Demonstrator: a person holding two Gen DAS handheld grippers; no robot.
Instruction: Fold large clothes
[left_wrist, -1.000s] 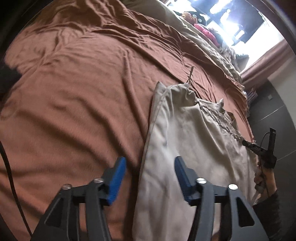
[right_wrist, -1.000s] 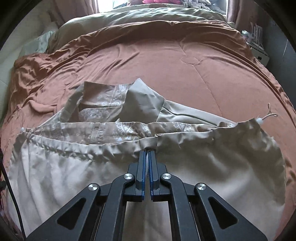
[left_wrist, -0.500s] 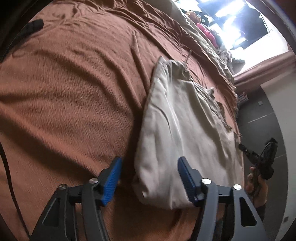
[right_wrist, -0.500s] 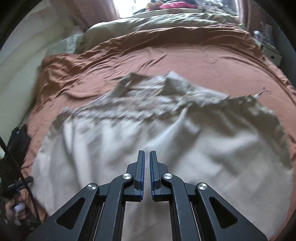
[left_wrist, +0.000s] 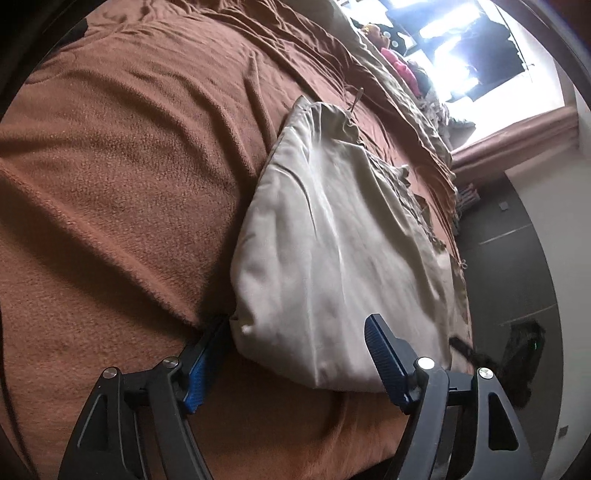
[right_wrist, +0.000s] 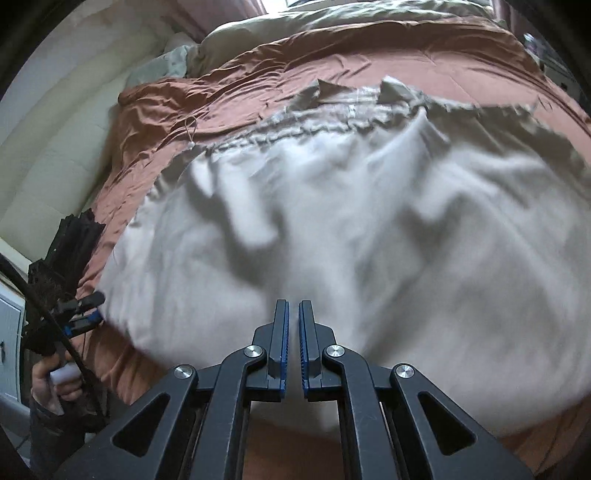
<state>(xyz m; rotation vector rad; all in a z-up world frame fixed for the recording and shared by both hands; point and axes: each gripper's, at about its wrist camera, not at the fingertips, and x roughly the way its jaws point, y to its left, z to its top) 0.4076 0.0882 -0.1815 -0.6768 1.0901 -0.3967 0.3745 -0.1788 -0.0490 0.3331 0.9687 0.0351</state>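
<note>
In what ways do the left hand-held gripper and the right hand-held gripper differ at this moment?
The left hand-held gripper has its jaws wide and still opening, while the right hand-held gripper is shut with only a thin slit between its pads. The near folded edge of the beige garment lies between the left fingers, unpinched; the right fingers hold nothing and point over the cloth. Both have black frames with blue pads and point down at the brown bedspread.

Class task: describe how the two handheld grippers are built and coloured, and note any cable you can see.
Both the left gripper and right gripper have black angular linkage arms with silver round pivot bolts and ridged blue pads on the fingers. A black cable runs past the left one in the right wrist view.
</note>
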